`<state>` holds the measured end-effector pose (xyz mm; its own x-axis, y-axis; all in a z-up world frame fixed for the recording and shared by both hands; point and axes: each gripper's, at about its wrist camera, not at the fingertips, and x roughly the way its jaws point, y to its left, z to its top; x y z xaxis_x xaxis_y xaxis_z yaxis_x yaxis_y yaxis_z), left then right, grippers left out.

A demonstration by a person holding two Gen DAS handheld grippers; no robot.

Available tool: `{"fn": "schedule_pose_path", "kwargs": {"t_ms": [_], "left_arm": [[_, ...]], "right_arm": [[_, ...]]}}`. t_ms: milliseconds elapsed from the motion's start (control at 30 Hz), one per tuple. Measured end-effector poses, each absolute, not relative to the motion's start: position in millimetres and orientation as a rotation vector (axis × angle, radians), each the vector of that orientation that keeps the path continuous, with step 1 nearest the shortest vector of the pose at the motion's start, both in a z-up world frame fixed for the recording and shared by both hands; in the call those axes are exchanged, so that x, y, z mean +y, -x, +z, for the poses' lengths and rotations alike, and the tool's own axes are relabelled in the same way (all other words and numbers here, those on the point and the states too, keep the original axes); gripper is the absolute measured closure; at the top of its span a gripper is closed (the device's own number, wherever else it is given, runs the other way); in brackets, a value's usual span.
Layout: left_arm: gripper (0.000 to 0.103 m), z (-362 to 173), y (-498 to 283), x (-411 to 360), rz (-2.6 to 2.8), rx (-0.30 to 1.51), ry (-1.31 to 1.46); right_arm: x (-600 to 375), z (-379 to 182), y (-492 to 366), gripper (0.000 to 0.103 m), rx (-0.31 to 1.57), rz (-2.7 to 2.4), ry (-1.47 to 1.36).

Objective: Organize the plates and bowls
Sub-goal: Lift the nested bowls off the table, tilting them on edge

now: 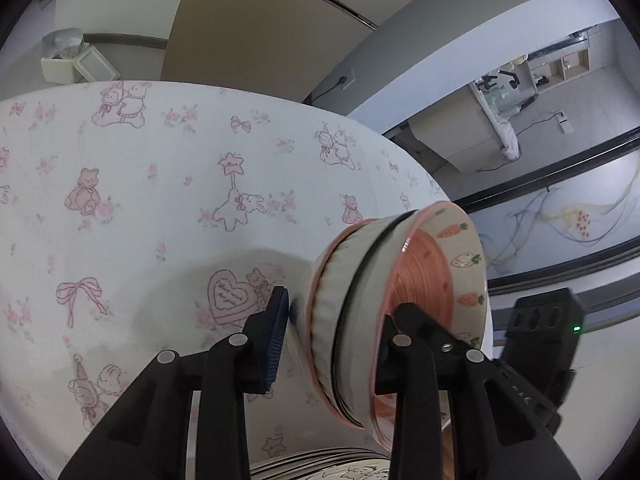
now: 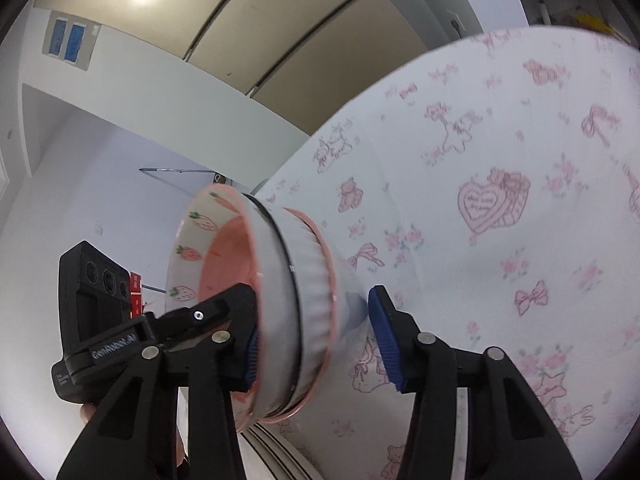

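Bowls (image 1: 396,316) sit lower right, both grippers' fingers (image 1: 276,336) (image 2: 384,336) straddling the rims but not pinching yet, so squeeze next, probably.

The bowl (image 1: 400,312) fills the gap in the left hand-held gripper (image 1: 332,344) and the right hand-held gripper (image 2: 316,344), so nothing else fits there. Beyond the bowl the counter (image 1: 140,200) lies wide and bare. A striped plate (image 1: 320,466) sits low, right under the bowl.
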<state>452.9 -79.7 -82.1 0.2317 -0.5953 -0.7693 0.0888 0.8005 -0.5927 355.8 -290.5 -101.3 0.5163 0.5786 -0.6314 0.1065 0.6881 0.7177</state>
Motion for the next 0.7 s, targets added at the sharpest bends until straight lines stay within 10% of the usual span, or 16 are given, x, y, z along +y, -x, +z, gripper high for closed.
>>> {"fn": "schedule_pose_path", "kwargs": {"t_ms": [700], "left_arm": [[0.052,-110,-458,-78,-0.539,1.329,0.677]], "right_arm": [[-301,-117,-357,0.053,1.020,0.341,-0.911]]}}
